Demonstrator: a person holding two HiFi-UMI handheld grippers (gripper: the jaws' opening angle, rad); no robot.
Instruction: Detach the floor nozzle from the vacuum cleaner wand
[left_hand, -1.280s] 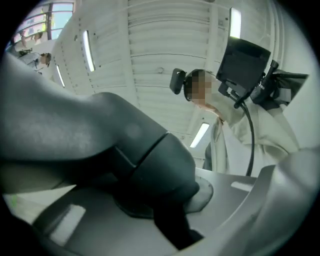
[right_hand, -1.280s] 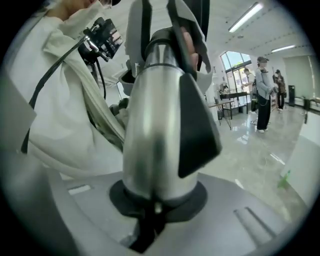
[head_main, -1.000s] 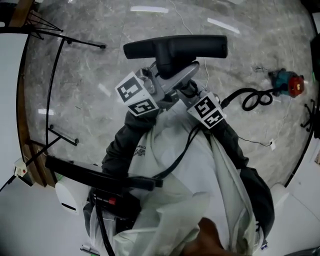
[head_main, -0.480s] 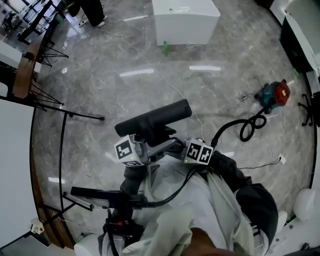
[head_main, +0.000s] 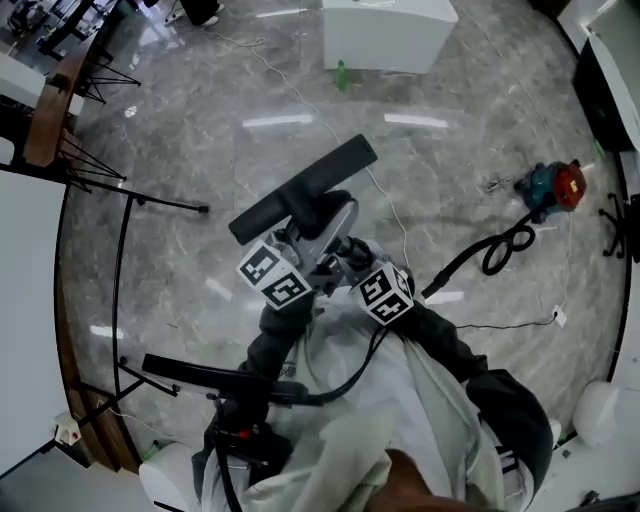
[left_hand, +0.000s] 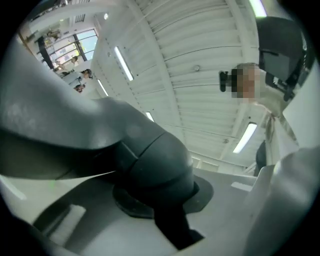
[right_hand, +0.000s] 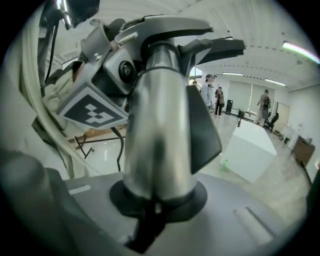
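Note:
In the head view the black floor nozzle (head_main: 300, 192) is held up over the grey floor, slanting up to the right. Its silver neck tube (head_main: 335, 228) runs down to both grippers. My left gripper (head_main: 300, 262) is shut on the dark rounded joint (left_hand: 150, 160) of the nozzle. My right gripper (head_main: 350, 262) is shut on the silver tube (right_hand: 157, 135), just beside the left one. The left gripper's marker cube (right_hand: 90, 112) shows close by in the right gripper view. The fingertips are hidden in the head view.
A black bar (head_main: 200, 375) with a red-marked part (head_main: 235, 435) sits at the person's left side. On the floor are a white box (head_main: 385, 35), a green bottle (head_main: 342, 75), a teal and red tool (head_main: 555, 188) with a black hose (head_main: 500, 245), and black stand legs (head_main: 120, 200).
The nozzle has swung from lying straight across the picture to slanting up to the right. Both grippers kept their hold and shifted together with it.

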